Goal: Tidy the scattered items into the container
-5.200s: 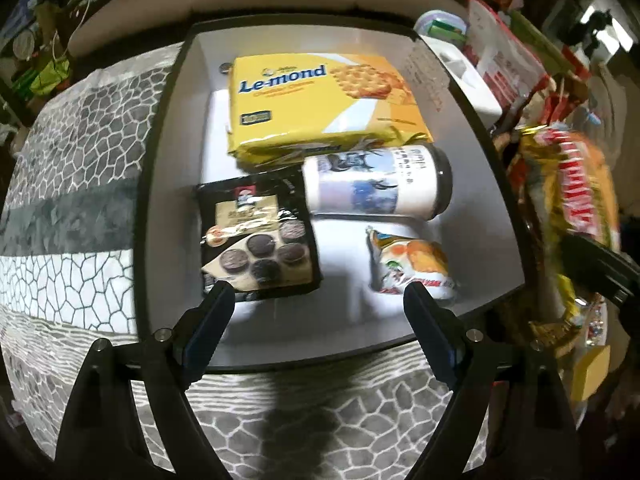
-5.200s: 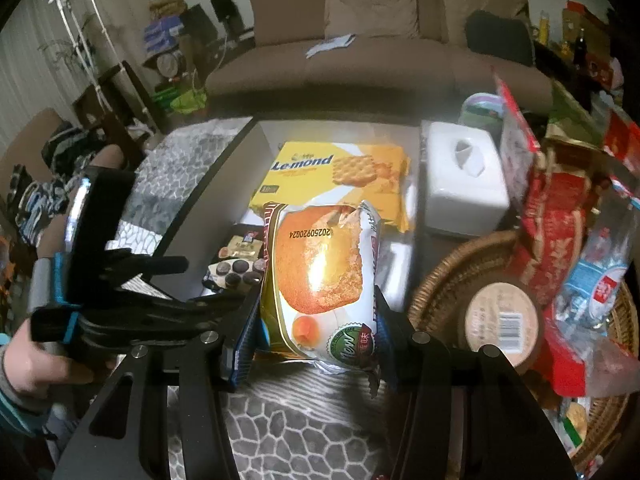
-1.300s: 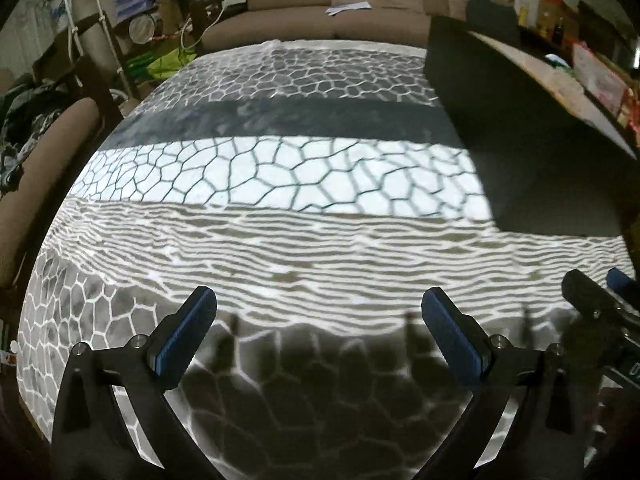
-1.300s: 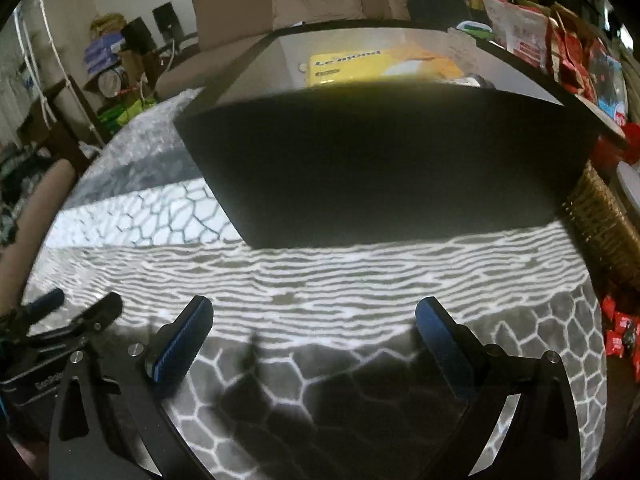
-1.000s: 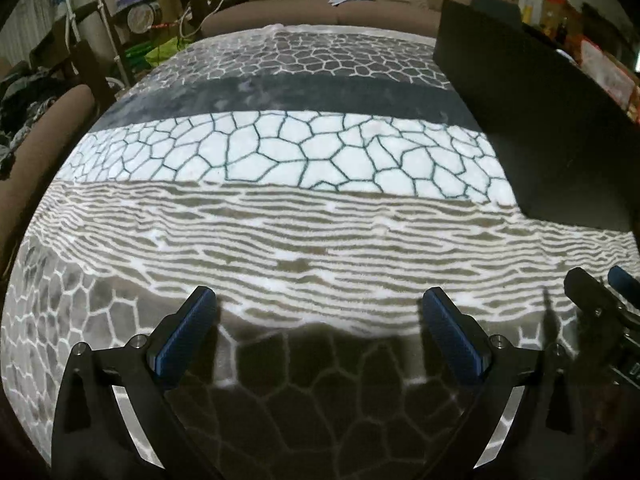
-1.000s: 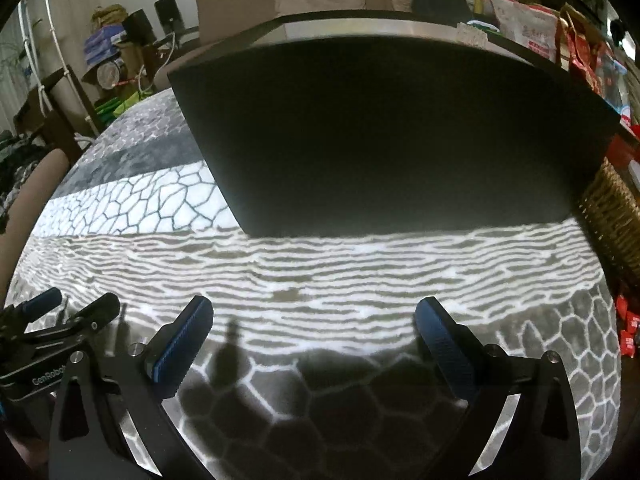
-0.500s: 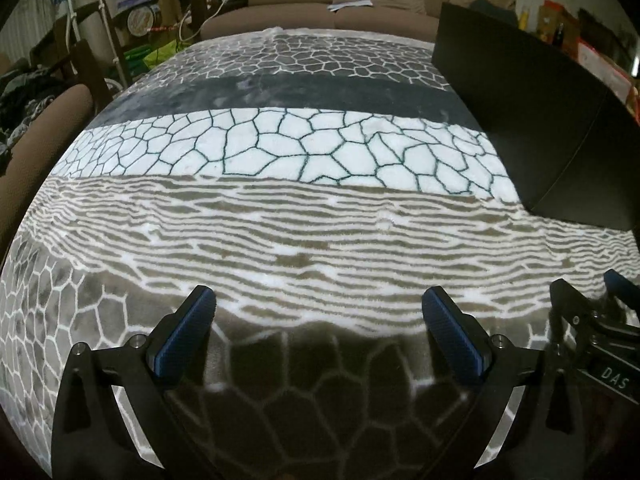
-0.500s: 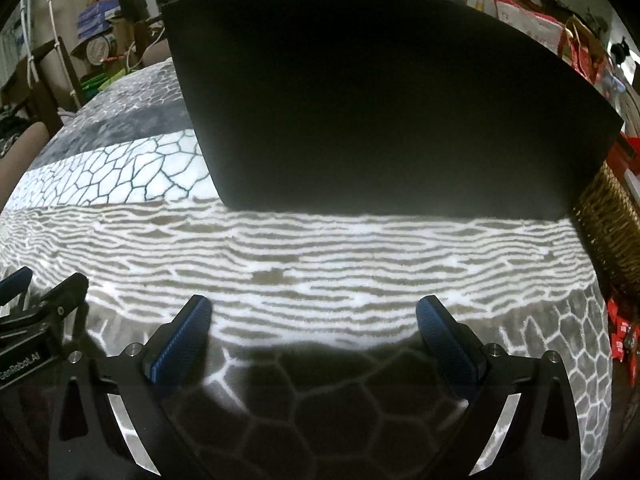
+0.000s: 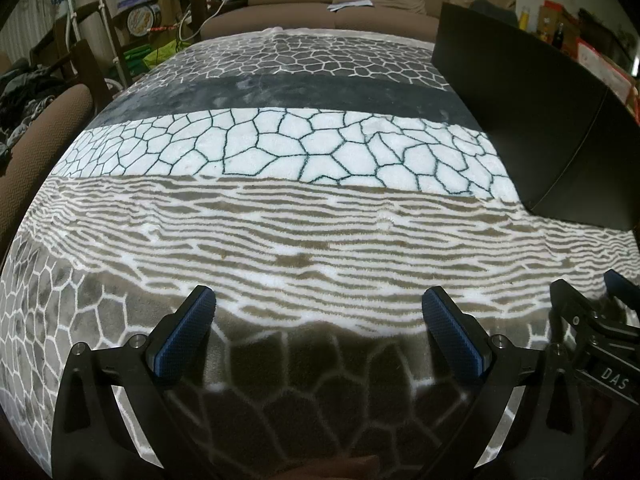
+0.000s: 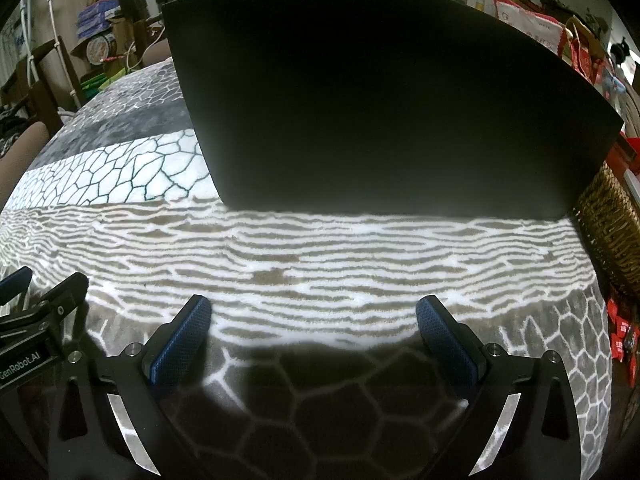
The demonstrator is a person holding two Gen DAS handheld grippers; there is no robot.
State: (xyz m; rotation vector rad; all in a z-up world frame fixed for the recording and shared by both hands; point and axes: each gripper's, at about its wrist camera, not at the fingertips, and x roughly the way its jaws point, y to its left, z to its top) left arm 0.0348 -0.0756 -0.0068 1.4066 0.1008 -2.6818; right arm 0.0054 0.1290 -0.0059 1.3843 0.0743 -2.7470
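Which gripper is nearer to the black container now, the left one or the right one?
The right gripper. It faces the black container's near wall directly. The left gripper points at bare patterned cloth, with the container away to its right.

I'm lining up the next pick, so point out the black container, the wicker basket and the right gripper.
black container (image 10: 380,100), right wrist view, its near outer wall.
wicker basket (image 10: 610,224), right wrist view, its woven side.
right gripper (image 10: 313,318), right wrist view, midway between fingertips.
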